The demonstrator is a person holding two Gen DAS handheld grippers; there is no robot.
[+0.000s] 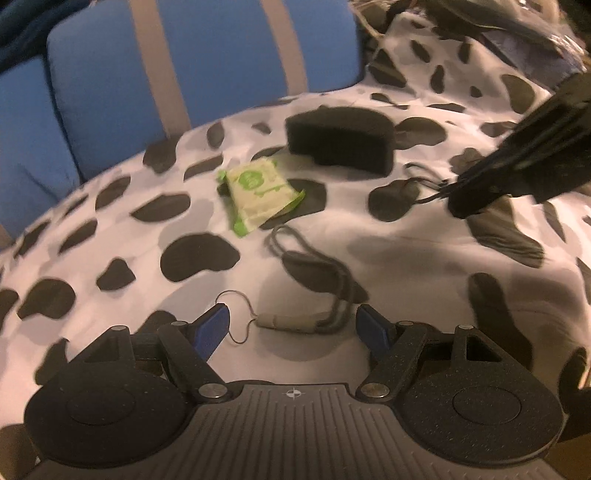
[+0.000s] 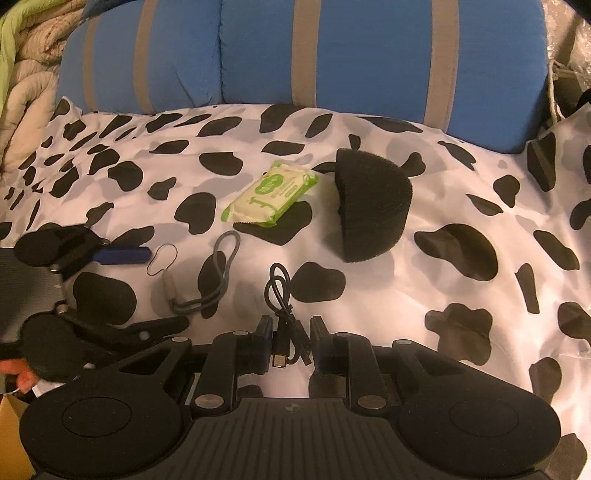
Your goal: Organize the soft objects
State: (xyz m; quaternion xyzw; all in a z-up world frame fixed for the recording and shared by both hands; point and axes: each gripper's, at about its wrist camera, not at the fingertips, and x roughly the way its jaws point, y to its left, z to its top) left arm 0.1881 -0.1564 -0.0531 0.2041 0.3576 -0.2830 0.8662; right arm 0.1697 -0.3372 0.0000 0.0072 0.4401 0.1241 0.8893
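Observation:
A grey lanyard strap [image 1: 314, 269] with a beige clip lies on the cow-print cover [image 1: 110, 229]; it also shows in the right wrist view [image 2: 207, 280]. My left gripper [image 1: 293, 326] is open, its blue pads either side of the clip. A green wipes packet [image 1: 258, 192] [image 2: 271, 194] and a black foam block [image 1: 340, 140] [image 2: 373, 206] lie farther off. My right gripper [image 2: 288, 345] is closed around a black USB cable [image 2: 282, 295], whose plugs sit between the pads. It shows in the left wrist view [image 1: 465, 206], cable ends dangling.
A blue cushion with grey stripes [image 2: 295, 51] stands behind the cover. A quilted beige and green blanket [image 2: 26, 74] lies at the far left. Dark clutter [image 1: 517, 22] sits at the far right.

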